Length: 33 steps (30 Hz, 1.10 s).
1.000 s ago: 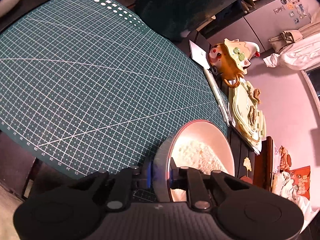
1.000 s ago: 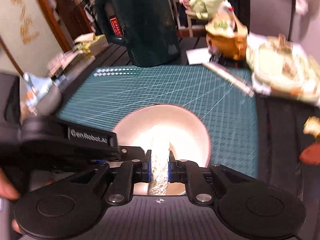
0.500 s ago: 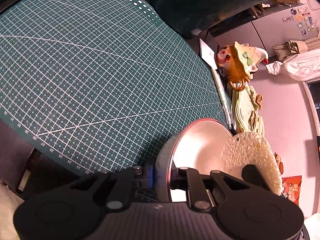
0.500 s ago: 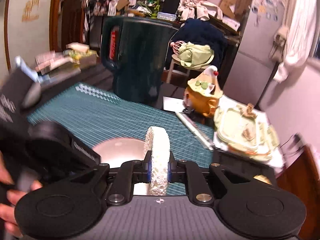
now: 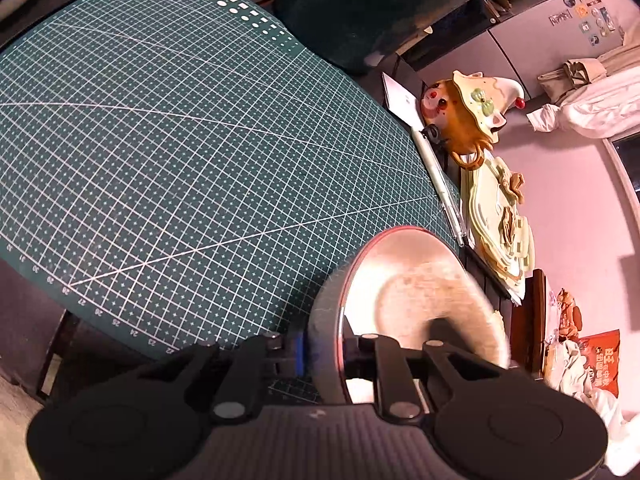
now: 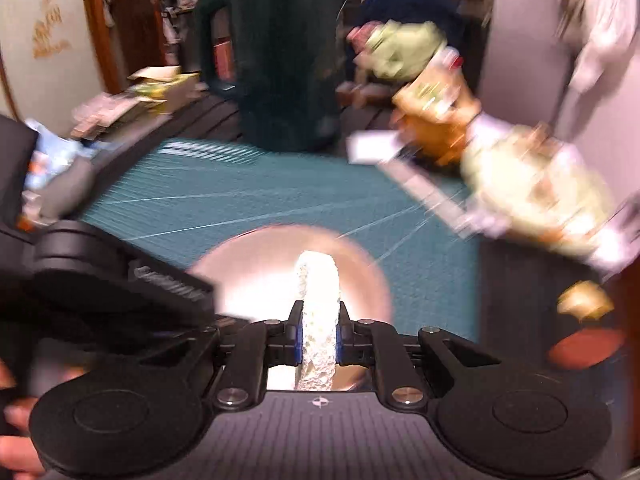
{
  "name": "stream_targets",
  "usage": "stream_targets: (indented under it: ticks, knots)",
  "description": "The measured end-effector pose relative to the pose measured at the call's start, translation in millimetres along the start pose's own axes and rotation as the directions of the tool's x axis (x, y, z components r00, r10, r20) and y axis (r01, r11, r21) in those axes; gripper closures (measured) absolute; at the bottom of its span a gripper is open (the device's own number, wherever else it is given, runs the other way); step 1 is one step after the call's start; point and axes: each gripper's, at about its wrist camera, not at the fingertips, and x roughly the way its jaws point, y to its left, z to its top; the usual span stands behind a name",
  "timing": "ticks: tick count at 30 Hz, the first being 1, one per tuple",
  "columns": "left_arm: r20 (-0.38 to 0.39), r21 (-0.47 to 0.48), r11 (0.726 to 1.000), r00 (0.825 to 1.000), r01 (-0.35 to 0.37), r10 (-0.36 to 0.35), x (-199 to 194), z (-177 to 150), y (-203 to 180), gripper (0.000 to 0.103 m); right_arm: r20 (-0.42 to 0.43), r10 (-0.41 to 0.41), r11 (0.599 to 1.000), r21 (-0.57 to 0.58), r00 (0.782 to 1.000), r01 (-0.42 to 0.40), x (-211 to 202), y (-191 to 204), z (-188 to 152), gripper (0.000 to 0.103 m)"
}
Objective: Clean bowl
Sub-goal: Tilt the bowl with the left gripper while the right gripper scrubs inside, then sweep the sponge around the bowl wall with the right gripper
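In the left wrist view, the bowl (image 5: 404, 280) is in the lower right of the frame, tipped so that its inside faces right, above the edge of the green cutting mat (image 5: 180, 140) that covers the surface. I judge it is held this way so the inside is open to wiping. The left tongs (image 5: 324, 354) are clenched on the bowl's rim, one finger outside the wall and one inside. A blurred pale sponge (image 5: 468, 312) crosses the inside of the bowl

In the right wrist view, which is blurred, the right tongs (image 6: 318, 340) are closed tight on the sponge (image 6: 318, 300), held on its edge at lower centre. Its far end lies over the inside of the bowl (image 6: 256, 280), but I cannot tell if it touches
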Motion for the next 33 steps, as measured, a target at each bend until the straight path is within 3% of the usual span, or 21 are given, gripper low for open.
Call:
stream_targets:
  ticks: [5, 7, 10, 13, 16, 18, 22, 33]
  knots:
    - [-0.001, -0.003, 1.0, 1.0, 0.0, 0.0, 1.0, 1.1, -0.4, 0.087, 0.133, -0.089, 0.992, -0.078, 0.987, 0.1, -26.9, 6.5, 6.0, 0.091]
    - [0.0, -0.004, 1.0, 1.0, 0.0, 0.0, 0.4, 0.7, 0.0, 0.087, 0.157, -0.081, 0.994, -0.066, 0.984, 0.092, -34.2, 3.3, 10.0, 0.091]
    - [-0.001, -0.015, 1.0, 1.0, 0.01, -0.01, -0.6, 0.3, 2.7, 0.087, 0.099, 0.053, 0.997, 0.042, 0.994, -0.057, -31.4, -11.1, 14.3, 0.091]
    - [0.0, -0.016, 1.0, 1.0, 0.019, -0.019, -0.9, -0.1, 3.8, 0.087, 0.01, 0.172, 0.976, 0.135, 0.985, -0.172, -12.8, -18.9, 11.1, 0.091]
    - [0.0, -0.016, 0.999, 1.0, 0.027, -0.027, -1.0, -0.2, 4.4, 0.086, -0.058, 0.19, 0.969, 0.169, 0.98, -0.178, 8.1, -18.3, 5.3, 0.091]
    - [0.001, -0.012, 0.999, 1.0, 0.03, -0.03, -0.7, 0.2, 4.0, 0.086, -0.068, 0.163, 0.974, 0.168, 0.984, -0.149, 12.6, -16.6, 3.0, 0.091]
    - [0.003, -0.009, 1.0, 1.0, 0.028, -0.027, -0.8, -1.3, 3.1, 0.086, -0.021, 0.024, 0.998, 0.062, 0.999, -0.023, 6.9, -7.8, 3.0, 0.091]
    - [-0.003, 0.009, 0.999, 1.0, 0.031, -0.031, 1.1, -4.2, 7.6, 0.086, 0.07, 0.03, 0.993, 0.107, 0.997, -0.038, -23.0, -20.4, 15.6, 0.091]
